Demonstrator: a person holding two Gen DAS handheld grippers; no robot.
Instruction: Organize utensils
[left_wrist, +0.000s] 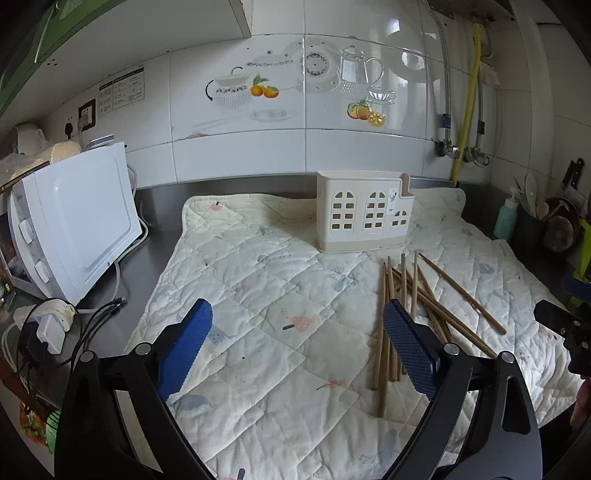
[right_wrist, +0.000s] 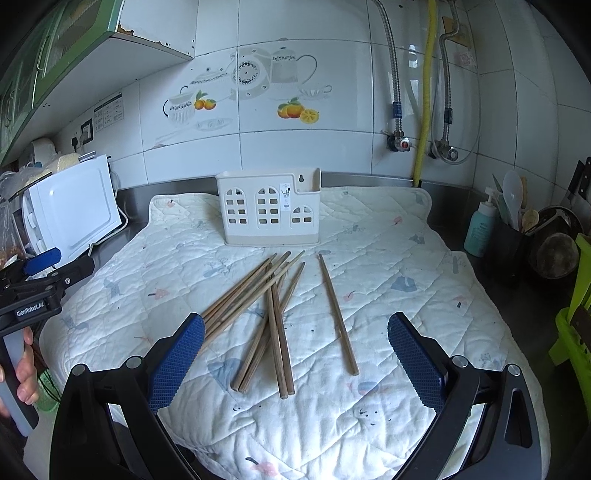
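While a white microwave (right_wrist: 70, 206) sits far left on the steel counter, my quilted mat (right_wrist: 388, 258) carries the cream plastic holder (right_wrist: 267, 212) (arched cutouts), wooden chopsticks (right_wrist: 273, 317) scattered before it; my left gripper (left_wrist: 297, 347) and right gripper (right_wrist: 295, 363) gape, released.

You are working in a home kitchen. The white wall tiles (right_wrist: 303, 155) behind the steel counter (left_wrist: 155, 206) carry printed teapots and oranges (right_wrist: 295, 109); green wall cabinets (right_wrist: 55, 48) hang above at the left. A white microwave oven (left_wrist: 77, 221) stands on the counter, and at the right you have a dark pot of spoons and spatulas (right_wrist: 509, 221), a pump bottle (right_wrist: 480, 229), and water valves with a yellow hose (right_wrist: 424, 110).
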